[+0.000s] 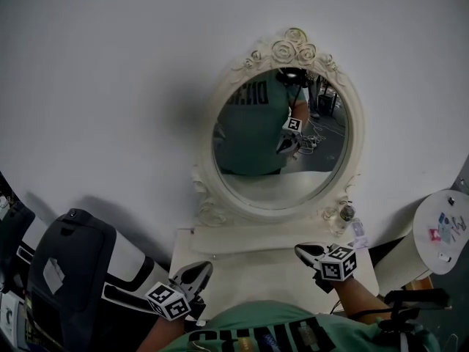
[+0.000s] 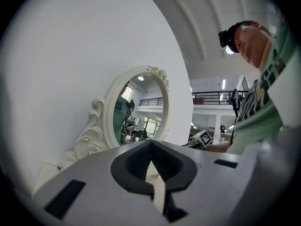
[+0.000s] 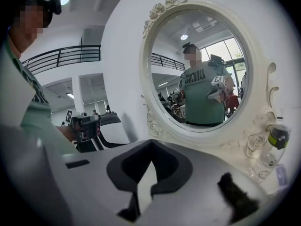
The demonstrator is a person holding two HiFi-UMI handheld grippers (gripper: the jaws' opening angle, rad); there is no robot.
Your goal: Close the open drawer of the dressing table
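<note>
Left tongs and right tongs (two, both closed, empty) at one dressing table, one mirror.

1 mirror. 1 surface under it. 1 bottle at mirror's right base. 2 tongs below mirror: left tongs, right tongs. 1 chair left of mirror.

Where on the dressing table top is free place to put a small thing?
The white tabletop is bare in the middle, between the left claw and the right claw, in front of the mirror. The back right corner is crowded: a small bottle and a packet.
</note>
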